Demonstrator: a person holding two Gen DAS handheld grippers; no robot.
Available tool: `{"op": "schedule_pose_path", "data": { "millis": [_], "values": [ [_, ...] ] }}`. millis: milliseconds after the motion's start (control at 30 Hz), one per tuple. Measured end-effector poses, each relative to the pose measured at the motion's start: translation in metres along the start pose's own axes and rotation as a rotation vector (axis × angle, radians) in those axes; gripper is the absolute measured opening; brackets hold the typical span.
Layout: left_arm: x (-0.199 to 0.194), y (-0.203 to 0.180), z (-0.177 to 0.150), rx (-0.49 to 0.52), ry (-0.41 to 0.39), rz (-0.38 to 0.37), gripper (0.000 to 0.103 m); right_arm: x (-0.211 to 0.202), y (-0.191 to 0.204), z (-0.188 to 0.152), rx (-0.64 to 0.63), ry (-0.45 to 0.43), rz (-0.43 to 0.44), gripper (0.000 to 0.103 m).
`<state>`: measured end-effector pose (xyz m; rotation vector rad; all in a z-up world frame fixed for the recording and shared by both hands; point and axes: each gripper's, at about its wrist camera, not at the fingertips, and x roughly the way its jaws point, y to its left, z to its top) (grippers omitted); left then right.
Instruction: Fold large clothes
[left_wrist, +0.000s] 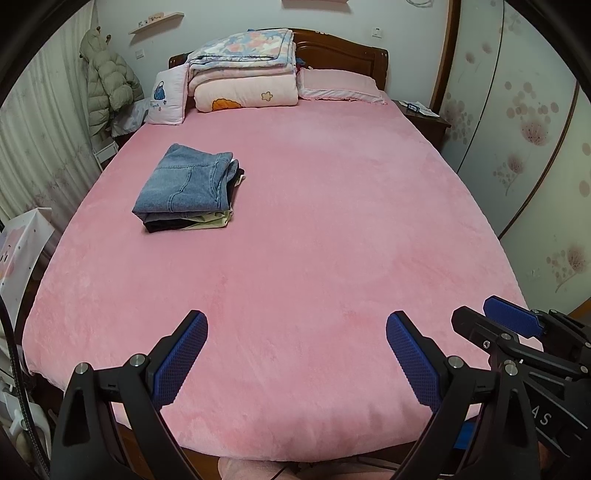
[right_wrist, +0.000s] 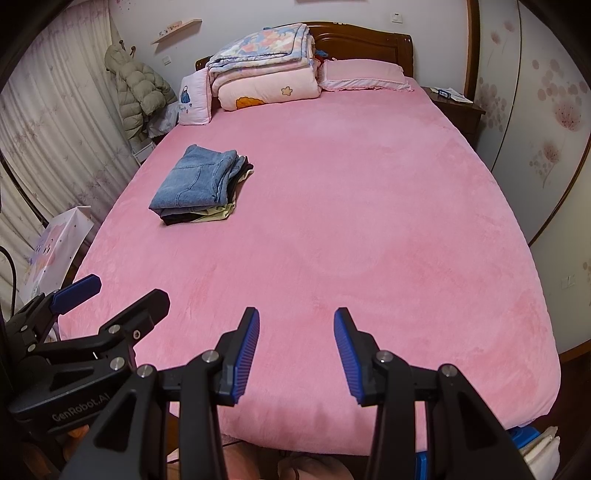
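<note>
A stack of folded clothes (left_wrist: 188, 190), blue jeans on top of dark and pale-yellow garments, lies on the left part of the pink bed (left_wrist: 314, 240). It also shows in the right wrist view (right_wrist: 201, 184). My left gripper (left_wrist: 297, 325) is open and empty, held over the foot edge of the bed. My right gripper (right_wrist: 296, 321) is open and empty, beside it to the right. Each gripper shows at the edge of the other's view: the right one (left_wrist: 495, 314) and the left one (right_wrist: 122, 291). Both are far from the stack.
Folded quilts (left_wrist: 243, 70) and pillows (left_wrist: 340, 86) lie by the wooden headboard. A nightstand (left_wrist: 424, 114) stands to the right, a wardrobe (left_wrist: 517, 129) beyond it. A puffy coat (left_wrist: 107, 81), curtains and a paper bag (left_wrist: 22, 251) are on the left.
</note>
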<state>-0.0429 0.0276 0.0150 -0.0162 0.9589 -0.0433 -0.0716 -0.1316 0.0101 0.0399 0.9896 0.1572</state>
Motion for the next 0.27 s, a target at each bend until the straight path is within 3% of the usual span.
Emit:
{"op": "schedule_pose_path", "data": {
  "millis": [267],
  "values": [
    [-0.0001, 0.0001, -0.0001, 0.001, -0.001, 0.0, 0.097, -0.0005, -0.0009, 0.001, 0.0, 0.0, 0.001, 0.042]
  ]
}}
